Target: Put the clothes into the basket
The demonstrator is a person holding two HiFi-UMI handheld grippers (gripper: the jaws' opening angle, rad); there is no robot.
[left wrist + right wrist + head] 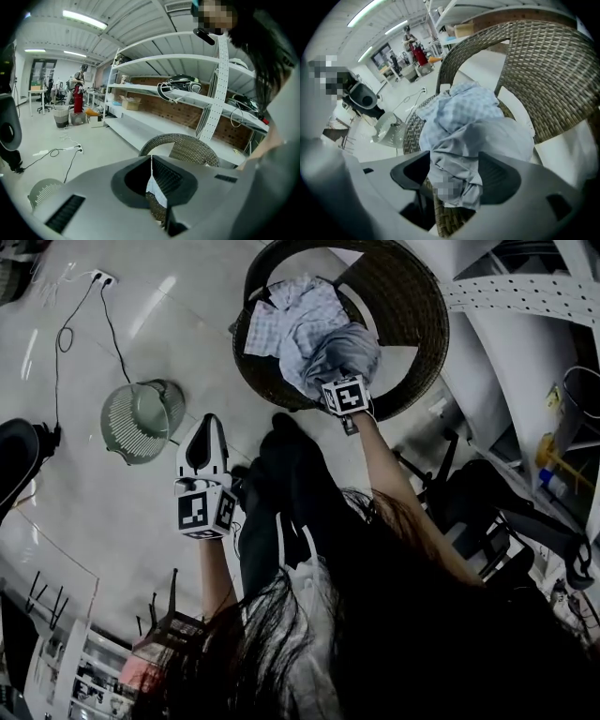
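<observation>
The right gripper (457, 172) hangs over the wicker basket (553, 70) with its jaws spread wide on either side of a grey garment (487, 136), which lies on a checked shirt (461, 105) just beyond them, while the left gripper (151, 160), jaws pressed together and empty, points toward the basket from outside it.

In the head view the wicker basket (412, 296) is cut by the top edge at twelve o'clock, and the heaped clothes (300, 329) hide much of its floor. Dark hair (394, 615) covers the picture from five to seven o'clock. In the left gripper view the left gripper (151, 159) hides the basket's lower half. The people (77, 91) at nine o'clock are too small to make out.
</observation>
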